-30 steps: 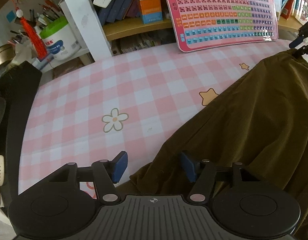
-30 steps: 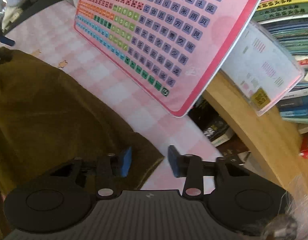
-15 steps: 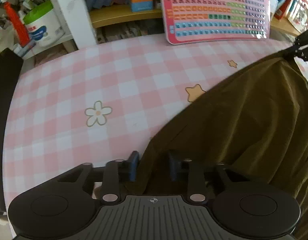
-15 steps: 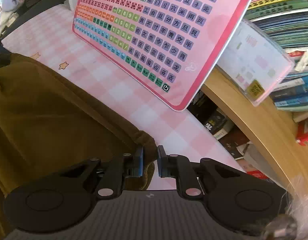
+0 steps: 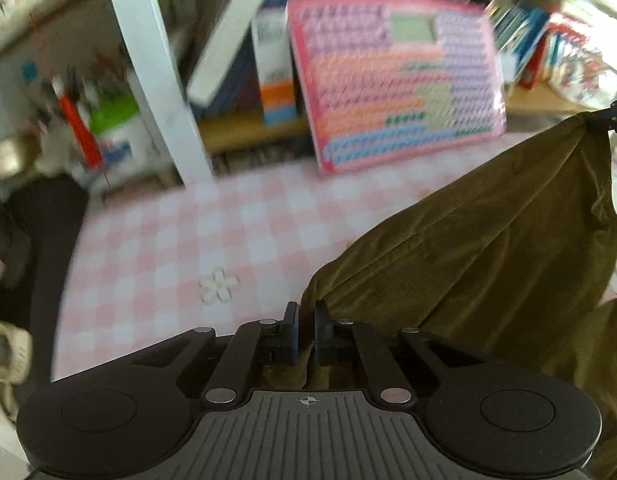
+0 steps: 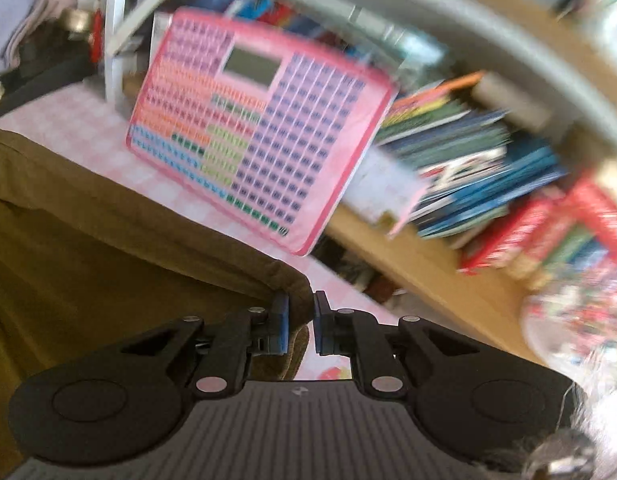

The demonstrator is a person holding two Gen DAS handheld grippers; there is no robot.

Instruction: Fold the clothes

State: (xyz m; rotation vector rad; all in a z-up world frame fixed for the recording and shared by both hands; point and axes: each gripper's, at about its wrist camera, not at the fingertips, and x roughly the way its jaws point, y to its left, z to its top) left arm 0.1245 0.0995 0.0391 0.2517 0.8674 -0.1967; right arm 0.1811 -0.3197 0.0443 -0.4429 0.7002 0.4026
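Both corners of the olive-brown garment (image 5: 488, 248) are pinched and held up off the counter (image 5: 212, 232), which wears a pink-and-white checked cloth with a little flower printed on it. The left tongs (image 5: 305, 332) are closed down to a thin gap with a corner of the fabric caught between the blue pads, and the right tongs (image 6: 300, 326) grip the opposite corner the same way, a fold of cloth bunched between their pads. From the left camera the garment stretches as a taut sheet from one grip up to the other, where the far tongs show as a small dark shape at the right edge; its lower part sags out of view, so I cannot tell whether any of it touches the counter. The backgrounds are smeared with motion, so both hands seem to be moving quickly. As for progress: the garment hangs spread between two grips rather than lying as a neat stack, so no finished fold shows. Whether the hanging cloth is a single layer or already doubled is not something I can make out, so this could be a lift to spread it flat or a carry partway through folding. A pink chart (image 6: 260, 128) leans against the bookshelf (image 6: 448, 264) behind.
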